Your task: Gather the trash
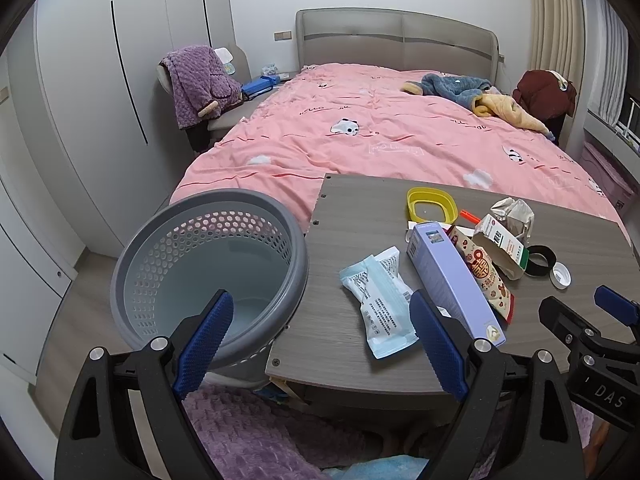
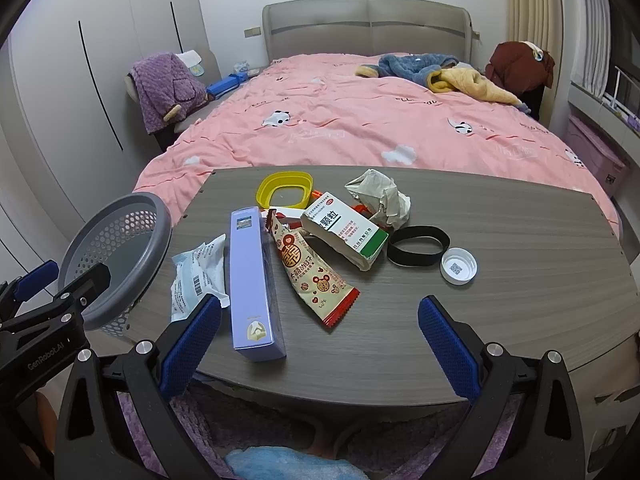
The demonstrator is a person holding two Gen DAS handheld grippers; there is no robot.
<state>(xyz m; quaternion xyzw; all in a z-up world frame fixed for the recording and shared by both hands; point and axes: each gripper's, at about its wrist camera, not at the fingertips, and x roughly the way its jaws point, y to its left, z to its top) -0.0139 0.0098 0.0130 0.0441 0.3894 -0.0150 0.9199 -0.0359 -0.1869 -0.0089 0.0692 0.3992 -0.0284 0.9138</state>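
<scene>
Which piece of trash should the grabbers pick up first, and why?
Probably lower the open left gripper onto the pale blue wrapper. It lies nearest the empty grey basket, flat on the table and clear of the pile.

Trash strewn beside grey basket.

A home bedroom: beyond the tool, past the bench, lies a bed with a pink panda quilt and padded headboard, white wardrobes left, curtains right.
</scene>
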